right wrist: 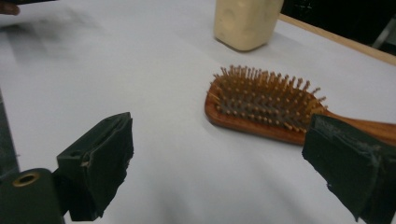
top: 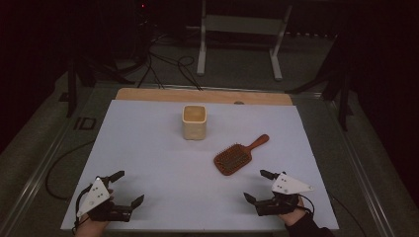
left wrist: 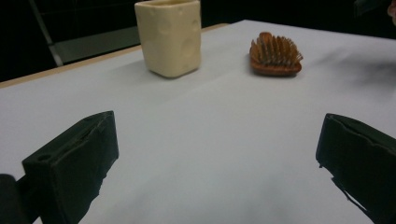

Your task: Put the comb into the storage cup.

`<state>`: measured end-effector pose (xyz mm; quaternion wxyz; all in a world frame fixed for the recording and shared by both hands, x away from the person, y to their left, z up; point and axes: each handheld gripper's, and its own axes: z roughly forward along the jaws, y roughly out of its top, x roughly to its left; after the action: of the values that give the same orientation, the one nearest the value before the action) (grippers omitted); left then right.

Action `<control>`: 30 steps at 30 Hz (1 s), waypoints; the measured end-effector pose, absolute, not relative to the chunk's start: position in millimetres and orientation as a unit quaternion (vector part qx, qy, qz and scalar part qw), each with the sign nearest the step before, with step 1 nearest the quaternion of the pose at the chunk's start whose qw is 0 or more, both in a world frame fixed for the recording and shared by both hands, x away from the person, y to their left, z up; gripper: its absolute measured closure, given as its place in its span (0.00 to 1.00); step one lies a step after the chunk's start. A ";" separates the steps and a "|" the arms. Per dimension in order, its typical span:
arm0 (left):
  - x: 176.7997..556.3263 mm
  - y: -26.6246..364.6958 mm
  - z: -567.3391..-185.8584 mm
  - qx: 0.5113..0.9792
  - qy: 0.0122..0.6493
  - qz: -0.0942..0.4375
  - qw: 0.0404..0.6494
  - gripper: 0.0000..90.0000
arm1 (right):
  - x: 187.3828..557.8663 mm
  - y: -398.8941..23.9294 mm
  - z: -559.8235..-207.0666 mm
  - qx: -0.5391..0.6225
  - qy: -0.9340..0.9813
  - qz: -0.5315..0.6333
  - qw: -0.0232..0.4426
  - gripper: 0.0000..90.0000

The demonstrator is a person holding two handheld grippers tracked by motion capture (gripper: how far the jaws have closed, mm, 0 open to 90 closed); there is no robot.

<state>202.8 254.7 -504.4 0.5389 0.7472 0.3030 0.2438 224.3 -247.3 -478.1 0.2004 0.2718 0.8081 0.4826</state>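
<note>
A wooden paddle hairbrush (top: pixel 238 156) lies bristles up on the white table sheet (top: pixel 148 148), its handle pointing to the far right. A cream square cup (top: pixel 194 121) stands upright behind it near the table's middle. My left gripper (top: pixel 127 187) rests open at the near left edge, with nothing between its jaws; the cup (left wrist: pixel 170 36) and brush (left wrist: pixel 275 56) lie far ahead of it. My right gripper (top: pixel 258 185) is open at the near right, just short of the brush (right wrist: pixel 266 105), with the cup (right wrist: pixel 246 22) beyond.
The sheet covers a wooden table top whose far edge (top: pixel 202 95) shows bare. Beyond the table stand a white metal frame (top: pixel 242 29) and loose cables (top: pixel 168 66) on the dark floor.
</note>
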 end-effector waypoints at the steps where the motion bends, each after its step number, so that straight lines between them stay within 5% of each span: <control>1: 202.8 254.6 -504.6 0.748 0.302 0.244 0.538 0.00 | 223.2 -246.1 -475.5 0.267 0.809 0.483 0.199 0.09; 30: 203.1 253.2 -505.5 0.751 0.300 0.237 0.538 0.00 | 234.9 -240.0 -402.6 0.207 0.819 0.475 0.246 0.10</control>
<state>203.1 253.2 -505.5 0.5384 0.7507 0.3003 0.2375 234.9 -240.0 -402.6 0.2462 0.2067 0.8194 0.4746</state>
